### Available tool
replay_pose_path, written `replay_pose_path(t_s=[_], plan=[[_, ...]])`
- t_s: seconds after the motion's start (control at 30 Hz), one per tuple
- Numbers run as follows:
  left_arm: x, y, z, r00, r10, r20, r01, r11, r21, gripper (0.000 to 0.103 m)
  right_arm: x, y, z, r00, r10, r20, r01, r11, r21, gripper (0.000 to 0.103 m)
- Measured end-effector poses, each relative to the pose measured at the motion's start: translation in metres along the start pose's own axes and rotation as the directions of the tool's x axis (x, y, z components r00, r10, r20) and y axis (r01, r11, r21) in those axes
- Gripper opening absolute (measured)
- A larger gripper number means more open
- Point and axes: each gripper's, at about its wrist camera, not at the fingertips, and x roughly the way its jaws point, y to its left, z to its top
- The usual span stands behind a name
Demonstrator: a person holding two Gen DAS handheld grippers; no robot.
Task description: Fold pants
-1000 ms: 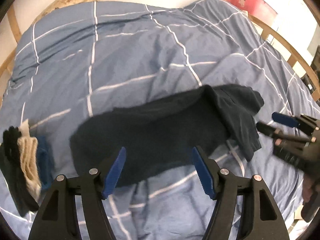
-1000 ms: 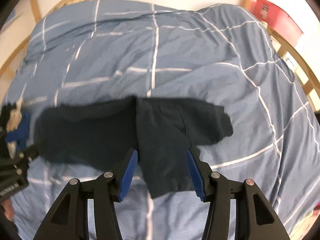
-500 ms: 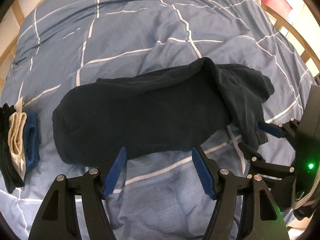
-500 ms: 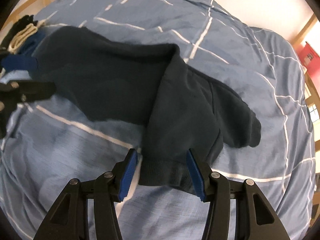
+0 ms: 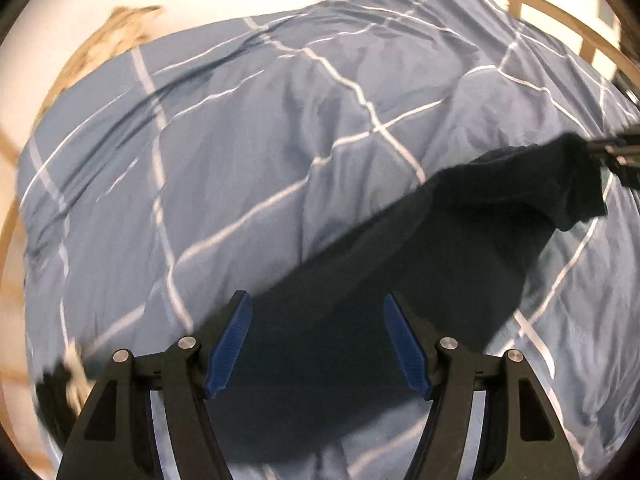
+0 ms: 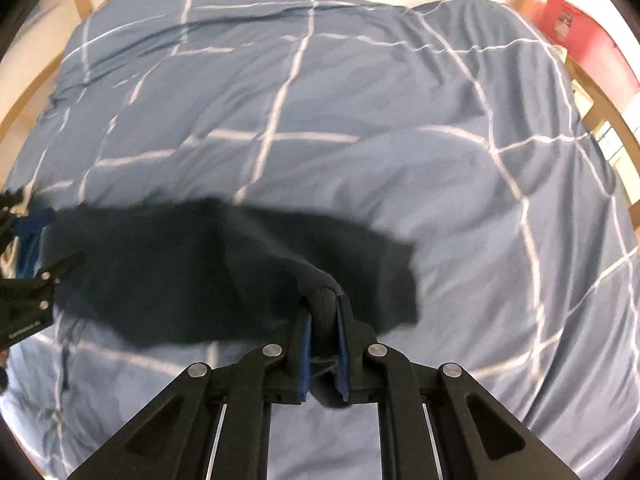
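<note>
Dark navy pants (image 5: pixel 400 280) lie stretched across the blue checked duvet. My right gripper (image 6: pixel 324 320) is shut on a bunched end of the pants (image 6: pixel 224 264) and holds it lifted off the bed. It also shows at the right edge of the left wrist view (image 5: pixel 616 156), with the cloth hanging from it. My left gripper (image 5: pixel 316 340) is open just above the other end of the pants, its blue pads on either side of the cloth. It shows at the left edge of the right wrist view (image 6: pixel 28 264), still open.
The blue duvet with white lines (image 6: pixel 320 100) covers the whole bed. A wooden bed frame (image 5: pixel 560 20) curves around it. A pile of folded socks or cloth (image 5: pixel 64 384) lies at the left. A red box (image 6: pixel 580 36) stands at the far right.
My right gripper has closed on the end of the pants and lifted it. My left gripper has moved in over the other end and stays open.
</note>
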Motion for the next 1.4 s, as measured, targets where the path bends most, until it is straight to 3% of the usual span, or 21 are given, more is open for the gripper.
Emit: replay_pose_path(t_s=[0.1,0.23,0.3,0.43,0.57,0.6,0.73,0.83,1.07,1.17,1.23,1.27,1.3,1.4], plan=[[0.018,-0.001,0.025,0.996,-0.086,-0.017,0.087,0.994,0.071,0.067,0.013,-0.005,0.020,1.000,-0.012,-0.017,0.011,1.000,-0.019,0.011],[0.049,-0.007,0.051,0.967,-0.230,-0.107,0.241,0.964,0.112,0.066,0.035,-0.011,0.033,0.998,0.019,-0.060,-0.019,1.000,0.002,0.011],[0.065,-0.007,0.060,0.958,-0.250,-0.141,0.266,0.957,0.111,0.056,0.039,-0.018,0.034,0.997,0.020,-0.076,-0.018,1.000,0.022,0.011],[0.091,-0.008,0.067,0.919,-0.329,-0.220,0.349,0.935,0.060,0.045,0.049,-0.029,0.038,0.995,0.005,-0.099,-0.002,1.000,0.028,0.011],[0.105,-0.017,0.063,0.888,-0.352,-0.297,0.385,0.921,0.060,0.008,0.057,-0.033,0.041,0.994,0.012,-0.112,-0.009,1.000,0.027,0.011],[0.104,-0.016,0.063,0.885,-0.358,-0.297,0.388,0.920,0.048,0.008,0.058,-0.035,0.042,0.993,0.017,-0.115,-0.013,0.999,0.033,0.011],[0.097,-0.007,0.071,0.892,-0.356,-0.278,0.370,0.929,-0.003,0.008,0.062,-0.040,0.045,0.993,0.011,-0.121,-0.007,0.999,0.036,0.011],[0.106,-0.008,0.076,0.900,-0.323,-0.295,0.342,0.939,0.017,0.008,0.075,-0.044,0.049,0.989,0.006,-0.150,0.000,0.999,0.037,0.011],[0.125,-0.014,0.074,0.895,-0.301,-0.329,0.316,0.949,-0.009,0.009,0.111,-0.059,0.060,0.972,0.042,-0.232,-0.021,0.996,0.089,0.012],[0.123,-0.018,0.073,0.906,-0.275,-0.320,0.293,0.956,0.008,0.016,0.111,-0.061,0.062,0.974,-0.015,-0.227,0.034,0.996,0.079,0.027],[0.117,-0.021,0.073,0.918,-0.252,-0.305,0.268,0.963,0.012,0.027,0.104,-0.065,0.064,0.972,-0.102,-0.211,0.120,0.990,0.072,0.040],[0.110,-0.020,0.074,0.927,-0.245,-0.285,0.259,0.966,0.011,0.040,0.100,-0.068,0.065,0.969,-0.143,-0.201,0.159,0.985,0.068,0.045],[0.104,-0.019,0.075,0.934,-0.241,-0.264,0.253,0.968,0.009,0.048,0.090,-0.072,0.065,0.964,-0.204,-0.171,0.219,0.973,0.072,0.046],[0.076,-0.017,0.077,0.952,-0.234,-0.197,0.241,0.970,0.010,0.051,0.064,-0.076,0.062,0.958,-0.253,-0.134,0.264,0.961,0.076,0.046]])
